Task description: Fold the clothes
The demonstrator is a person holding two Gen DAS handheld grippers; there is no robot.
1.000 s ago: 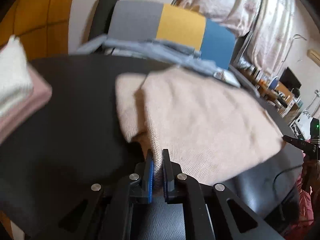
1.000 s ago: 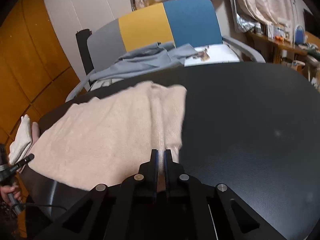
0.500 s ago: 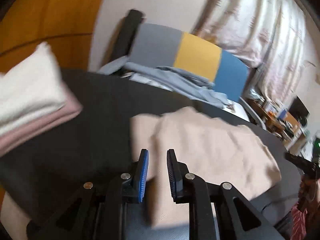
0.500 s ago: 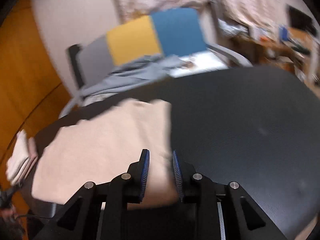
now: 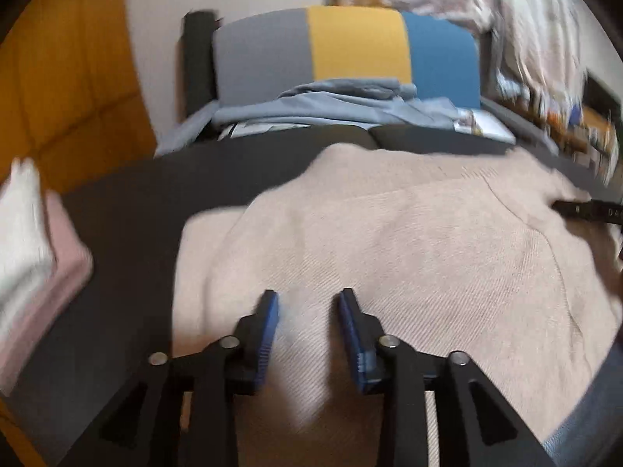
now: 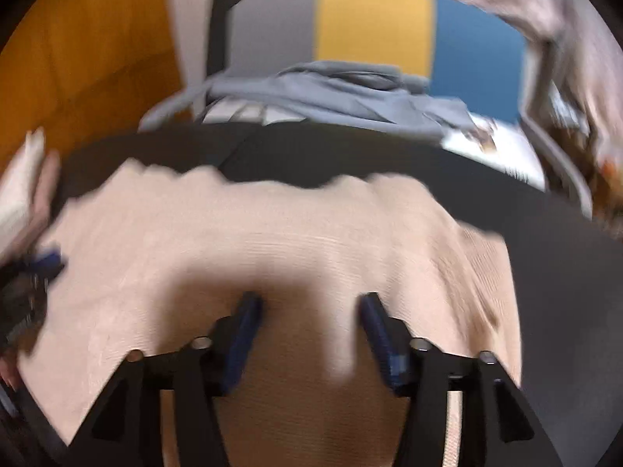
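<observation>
Lay partly folded on the table (image 5: 128, 210), the sweater (image 5: 409, 257), near its front edge, more folds seemingly left; hovered above it empty, jaws apart, left gripper (image 5: 307, 303) and right gripper (image 6: 309, 307); sat stacked at the left edge, folded clothes (image 5: 27, 241).

Dark tabletop (image 5: 128, 210) has a beige sweater (image 5: 409, 253) spread across it, plus folded white-and-pink clothes (image 5: 35, 257) at 9 o'clock.

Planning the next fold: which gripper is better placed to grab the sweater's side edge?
Left, probably. The left gripper hovers open near the sweater's left edge; the right gripper, also open, sits over its middle.
</observation>
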